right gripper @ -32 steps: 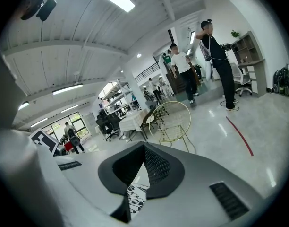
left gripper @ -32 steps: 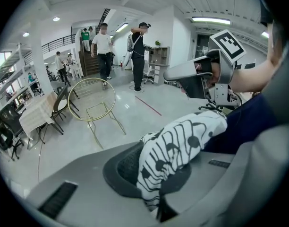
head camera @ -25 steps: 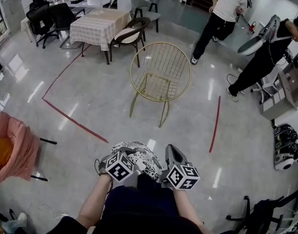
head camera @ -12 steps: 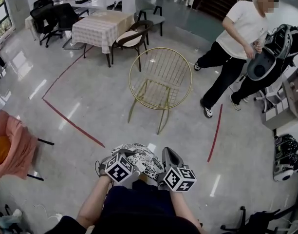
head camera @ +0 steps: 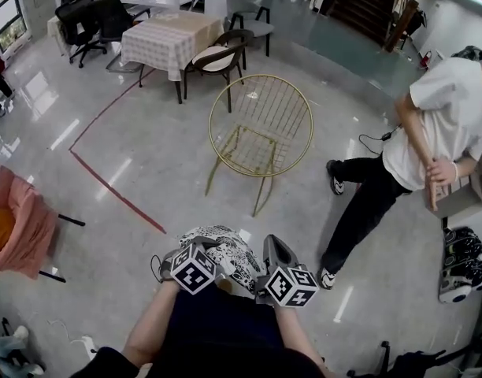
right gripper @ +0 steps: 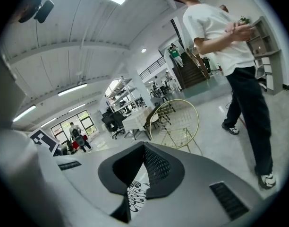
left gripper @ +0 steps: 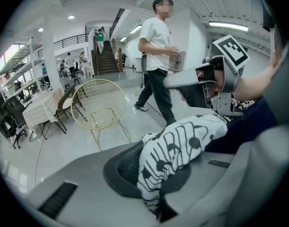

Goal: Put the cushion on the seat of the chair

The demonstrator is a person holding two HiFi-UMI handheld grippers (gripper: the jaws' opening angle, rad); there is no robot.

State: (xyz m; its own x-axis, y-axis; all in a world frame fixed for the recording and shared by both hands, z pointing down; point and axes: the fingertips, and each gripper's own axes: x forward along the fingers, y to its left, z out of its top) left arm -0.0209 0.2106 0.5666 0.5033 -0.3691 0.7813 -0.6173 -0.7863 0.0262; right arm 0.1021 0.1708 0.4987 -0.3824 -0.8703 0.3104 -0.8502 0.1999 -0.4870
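Left gripper view, tool: the left gripper (left gripper: 156, 174) is clamped tight on a fold of the cushion (left gripper: 182, 141), and fabric bulges out above the grip.
Left gripper view, cushion: soft, with a white cover in a black line-and-dot print, crumpled where it is pinched.
Right gripper view, tool: the right gripper (right gripper: 143, 150) has its jaws drawn together at the tips, with printed fabric in the gap below them. Judged to be a hold on the cushion's edge.
Right gripper view, target: the gold wire chair (right gripper: 177, 119) is ahead and well apart, with nothing on it.
Head view, location: the cushion is carried between both tools, close before the body and above the floor (head camera: 146, 172).
Head view, hazard: a bystander (head camera: 430, 132) stands near the chair's right side.
Head view, method: judged best to approach the open front with both grips level, lay the cushion flat on the seat (head camera: 253, 152), and release only once it rests there.
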